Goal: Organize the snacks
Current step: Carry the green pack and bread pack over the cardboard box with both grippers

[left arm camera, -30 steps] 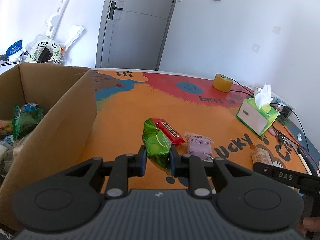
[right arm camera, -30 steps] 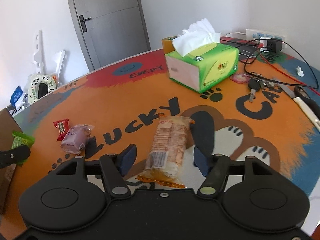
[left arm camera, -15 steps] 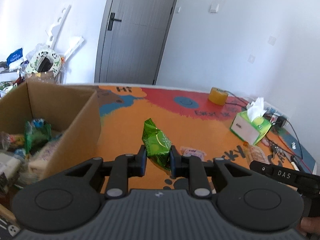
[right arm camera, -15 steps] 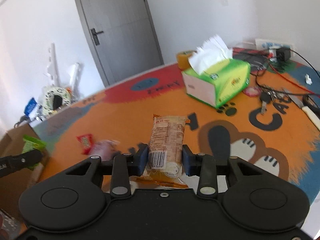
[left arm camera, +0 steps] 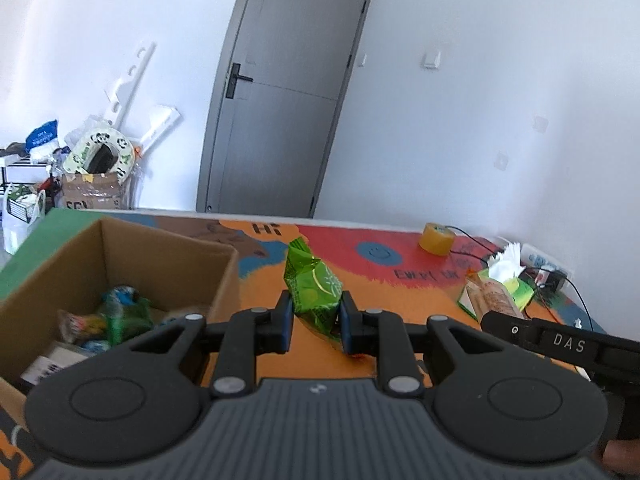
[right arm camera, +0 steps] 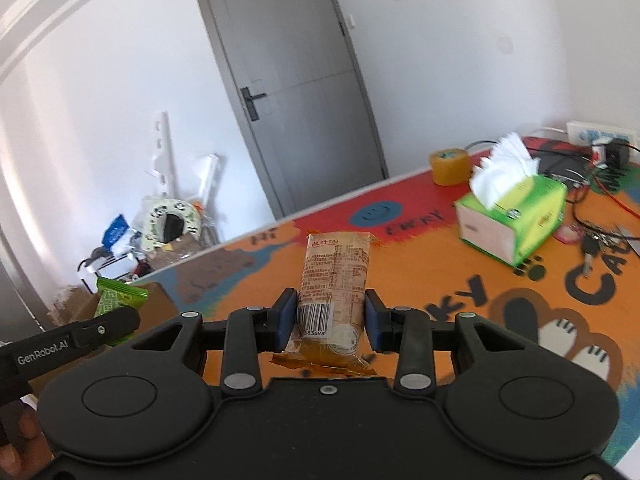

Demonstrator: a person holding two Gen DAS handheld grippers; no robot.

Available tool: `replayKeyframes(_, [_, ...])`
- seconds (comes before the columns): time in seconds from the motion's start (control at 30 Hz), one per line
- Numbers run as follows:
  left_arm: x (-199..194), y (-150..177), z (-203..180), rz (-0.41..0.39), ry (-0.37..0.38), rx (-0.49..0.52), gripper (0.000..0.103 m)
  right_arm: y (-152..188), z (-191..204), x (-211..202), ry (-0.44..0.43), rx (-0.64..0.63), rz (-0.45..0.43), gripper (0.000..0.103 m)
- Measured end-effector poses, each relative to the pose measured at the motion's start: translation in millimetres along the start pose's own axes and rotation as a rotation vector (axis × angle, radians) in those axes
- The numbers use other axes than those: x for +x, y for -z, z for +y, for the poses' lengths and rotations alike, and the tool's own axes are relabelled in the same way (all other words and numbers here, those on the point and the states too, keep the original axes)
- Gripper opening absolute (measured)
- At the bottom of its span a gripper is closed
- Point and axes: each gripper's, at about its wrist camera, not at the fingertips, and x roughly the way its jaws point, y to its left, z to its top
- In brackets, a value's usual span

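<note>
My left gripper [left arm camera: 313, 326] is shut on a green snack packet [left arm camera: 311, 285] and holds it in the air, just right of an open cardboard box [left arm camera: 168, 240] that holds several snacks [left arm camera: 116, 316]. My right gripper [right arm camera: 331, 320] is shut on a long tan bread packet [right arm camera: 335, 284] with a barcode, lifted above the orange mat. In the right wrist view the green packet [right arm camera: 118, 298] and the left gripper show at the far left, over the box. The bread packet [left arm camera: 494, 300] also shows at the right of the left wrist view.
A green tissue box [right arm camera: 516, 220], a yellow tape roll [right arm camera: 450, 166], keys [right arm camera: 590, 246] and cables [right arm camera: 608, 184] lie on the table's right side. Clutter [left arm camera: 96, 160] stands on the floor by the grey door [left arm camera: 280, 100].
Both grippers have risen from the table with their packets. The right gripper closed on the bread packet. The left one moved toward the box, whose inside now shows more.
</note>
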Motion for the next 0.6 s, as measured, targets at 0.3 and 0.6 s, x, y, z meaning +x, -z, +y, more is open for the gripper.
replayKeyframes(0.3, [-17.7, -10.1, 27.1, -0.032, -0.039, -0.015, 0.022, -0.8, 33.1, 4.4, -0.06, -0.022, -0.006, 0.036])
replayKeyframes(0.6, [-28.6, -16.9, 58.0, -0.054, -0.086, -0.043, 0.022, -1.7, 66.6, 9.7, -0.119, -0.057, -0.014, 0.036])
